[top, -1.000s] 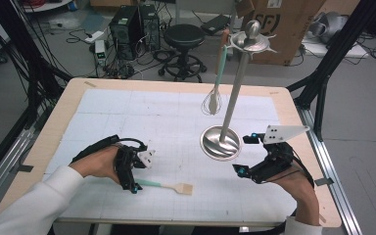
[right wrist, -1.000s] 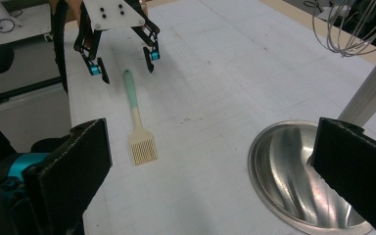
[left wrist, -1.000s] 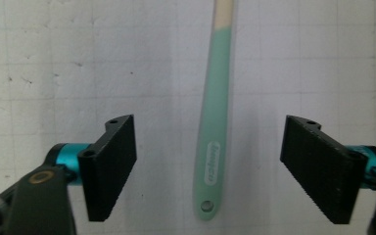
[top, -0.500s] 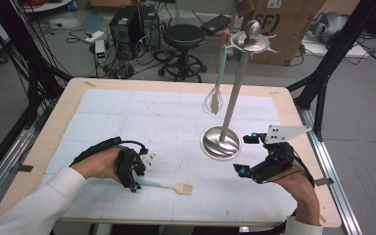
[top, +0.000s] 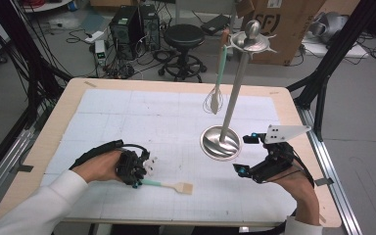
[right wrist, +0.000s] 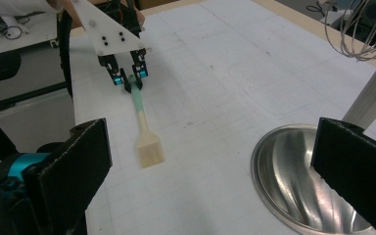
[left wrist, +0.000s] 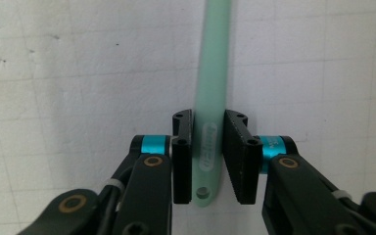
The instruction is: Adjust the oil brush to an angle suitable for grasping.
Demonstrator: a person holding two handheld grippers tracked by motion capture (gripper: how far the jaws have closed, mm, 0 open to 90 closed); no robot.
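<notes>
A person's left gripper (top: 138, 177) has just been closing on the handle end of a brush (top: 169, 185) that lies flat near the front edge of the table (top: 68, 100), left of its middle. In the left gripper view the 2 pads (left wrist: 182, 152) bracket the mint-green handle (left wrist: 210, 122) just above its hanging hole; the left pad appears to touch, while the right one may still stand a sliver off, so the grip cannot be called firm.

The risk lies in where the jaws sit. They hold the extreme tip of a long, slim handle, so the bristle end could droop or swing on lifting, and the smooth plastic could twist or slip out if the squeeze is light. If the pads press unevenly, the brush could skid across the white mat. A steel stand (top: 220, 142) with a whisk (top: 215, 100) hung from its top rises toward the right rear; a swinging brush could knock either.

The right gripper (top: 249, 154) waits near the front right corner, jaws wide apart and empty, just beside the stand's dish base (right wrist: 293, 181).

The brush has a pale green handle, a small hole at its end and a short, flat head of tan bristles (right wrist: 149, 149), pointing toward the right edge.
</notes>
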